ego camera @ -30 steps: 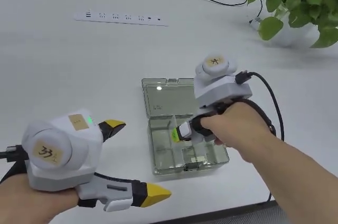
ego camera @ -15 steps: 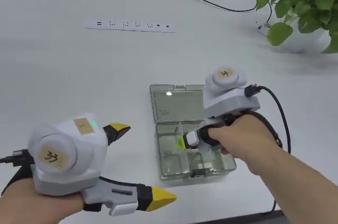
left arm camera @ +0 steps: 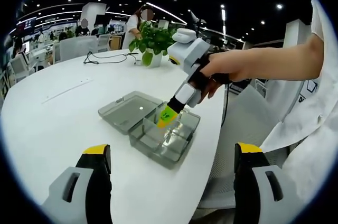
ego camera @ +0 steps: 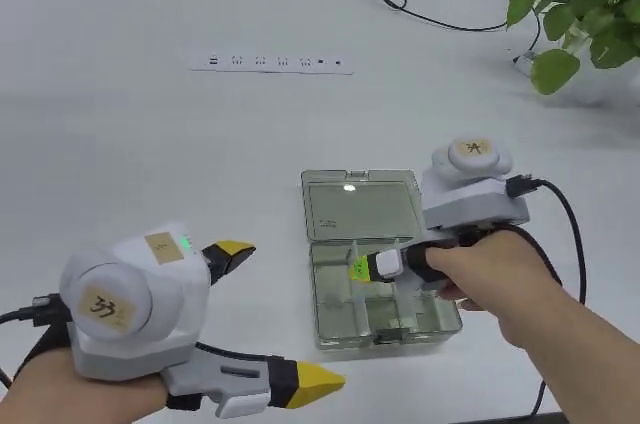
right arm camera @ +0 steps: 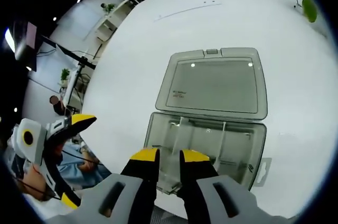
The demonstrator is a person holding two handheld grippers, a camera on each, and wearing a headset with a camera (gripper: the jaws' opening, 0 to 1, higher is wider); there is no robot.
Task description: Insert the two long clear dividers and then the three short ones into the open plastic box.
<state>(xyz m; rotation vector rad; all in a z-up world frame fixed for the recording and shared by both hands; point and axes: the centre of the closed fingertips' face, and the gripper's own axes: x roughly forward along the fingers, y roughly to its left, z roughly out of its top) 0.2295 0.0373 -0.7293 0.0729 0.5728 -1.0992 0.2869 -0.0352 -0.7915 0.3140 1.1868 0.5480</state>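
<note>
The open plastic box (ego camera: 380, 334) sits on the white surface (ego camera: 150, 164), close to the near edge and a bit right of the middle. Its lid lies flat behind the tray, toward the far edge. Thin clear dividers (right arm camera: 224, 134) stand inside the tray and split it into small spaces. They're see-through, so can't count them for sure.

The R claw (ego camera: 360, 269) is right on the box. It's tipped down, w/ its yellow-green tip low in the left part of the tray, near the hinge side. In the R claw view its two yellow jaws point at the tray's near-left part. They're almost together, w/ only a thin gap. Can't tell if a clear piece is pinched there or not. A hand (ego camera: 490, 279) holds this claw from the right, and a black wire runs off the back of it toward the near-right edge.

The L claw (ego camera: 275, 314) is apart from the box, off to its left by the near edge, up off the surface. Its jaws are spread wide w/ nothing btw them. In the L claw view the box and the R claw's tip show up ahead, btw the two yellow tips.

Further out, a white power strip (ego camera: 272, 62) lies near the far edge. A black cable (ego camera: 430, 4) loops at the far-right corner, next to a green plant (ego camera: 590, 14).
</note>
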